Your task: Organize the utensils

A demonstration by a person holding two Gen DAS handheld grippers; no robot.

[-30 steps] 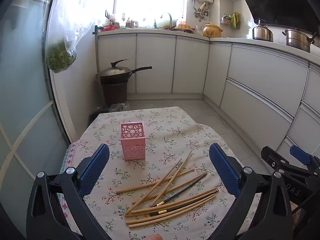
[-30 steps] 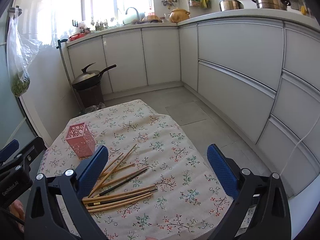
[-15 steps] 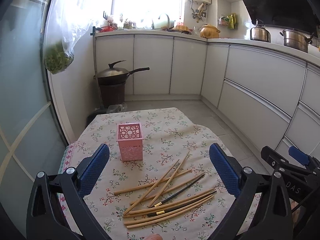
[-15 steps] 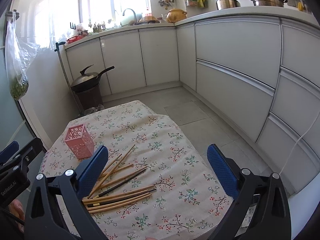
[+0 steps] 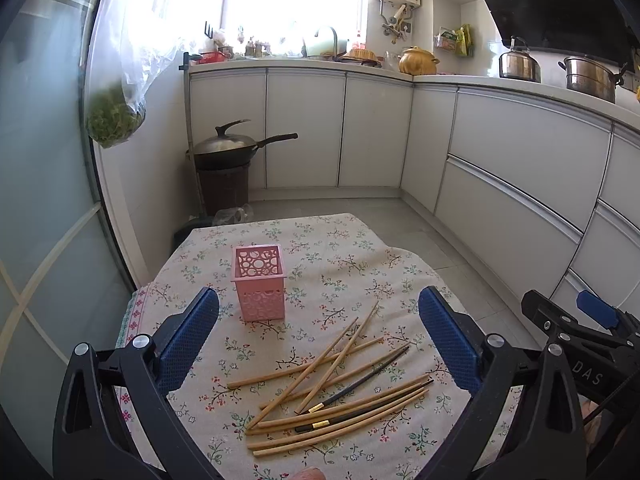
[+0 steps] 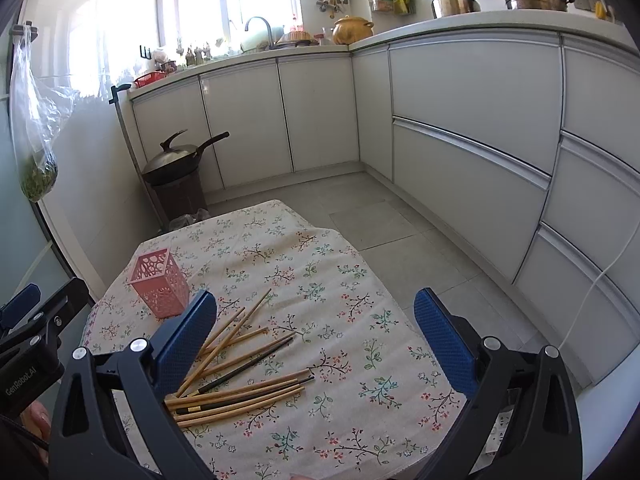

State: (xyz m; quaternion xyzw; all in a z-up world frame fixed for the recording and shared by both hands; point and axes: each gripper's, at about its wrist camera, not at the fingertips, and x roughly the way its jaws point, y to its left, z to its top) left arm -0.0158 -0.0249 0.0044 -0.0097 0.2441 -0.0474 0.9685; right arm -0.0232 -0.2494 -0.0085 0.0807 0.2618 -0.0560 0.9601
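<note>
Several bamboo chopsticks point(image 5: 336, 396) and two black ones lie in a loose pile on a floral tablecloth point(image 5: 344, 264); the pile also shows in the right wrist view point(image 6: 240, 376). An empty pink perforated holder point(image 5: 260, 282) stands upright behind the pile; in the right wrist view it point(image 6: 160, 284) is at the left. My left gripper point(image 5: 318, 336) is open and empty above the near side of the pile. My right gripper point(image 6: 316, 334) is open and empty, to the right of the pile.
The small table stands in a kitchen with white cabinets point(image 5: 516, 184) along the back and right. A covered wok on a dark bin point(image 5: 230, 168) stands on the floor behind the table. A glass door point(image 5: 44, 200) is on the left, with a hanging bag of greens point(image 5: 114, 116).
Both cameras shifted slightly; the view rose a little and the pile and holder sit a bit lower and closer. Both grippers stayed open.
</note>
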